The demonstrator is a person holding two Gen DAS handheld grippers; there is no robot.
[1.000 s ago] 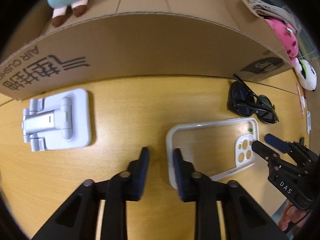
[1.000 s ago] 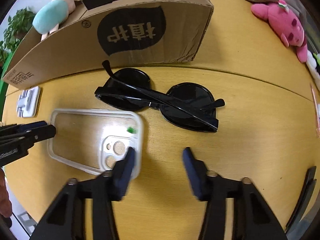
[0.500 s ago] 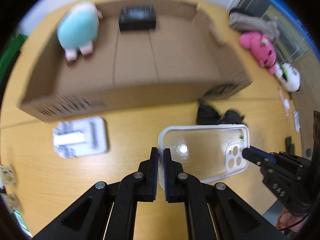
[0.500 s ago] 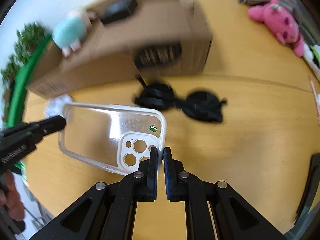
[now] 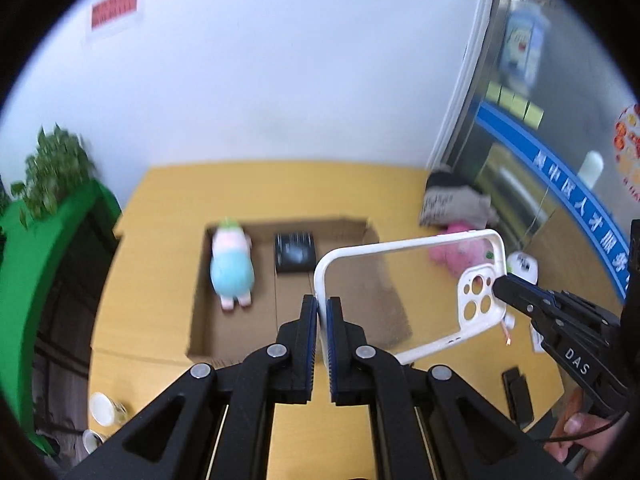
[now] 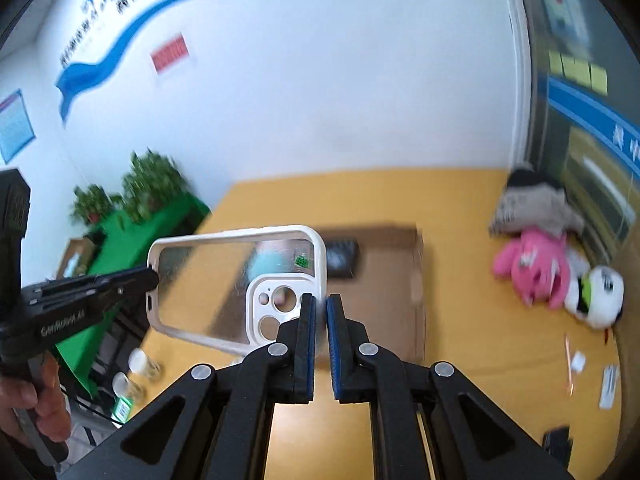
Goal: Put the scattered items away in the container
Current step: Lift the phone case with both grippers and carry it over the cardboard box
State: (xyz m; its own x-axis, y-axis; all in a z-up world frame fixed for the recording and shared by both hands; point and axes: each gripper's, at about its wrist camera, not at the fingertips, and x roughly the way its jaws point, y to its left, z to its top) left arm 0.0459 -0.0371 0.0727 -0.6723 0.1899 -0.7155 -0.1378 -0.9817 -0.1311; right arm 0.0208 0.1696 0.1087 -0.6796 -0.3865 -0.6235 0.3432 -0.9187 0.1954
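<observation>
Both grippers, left [image 5: 322, 312] and right [image 6: 321, 310], now clenched on phone case [image 5: 404, 280], lifted off table [image 5: 160, 208] above cardboard box [image 5: 376, 236].

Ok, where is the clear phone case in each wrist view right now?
Left wrist: the phone case is right of centre, its near edge between that gripper's fingers.
Right wrist: the phone case is left of centre, its camera-cutout end at the fingertips.
Shared landmark: the cardboard box behind it.
</observation>
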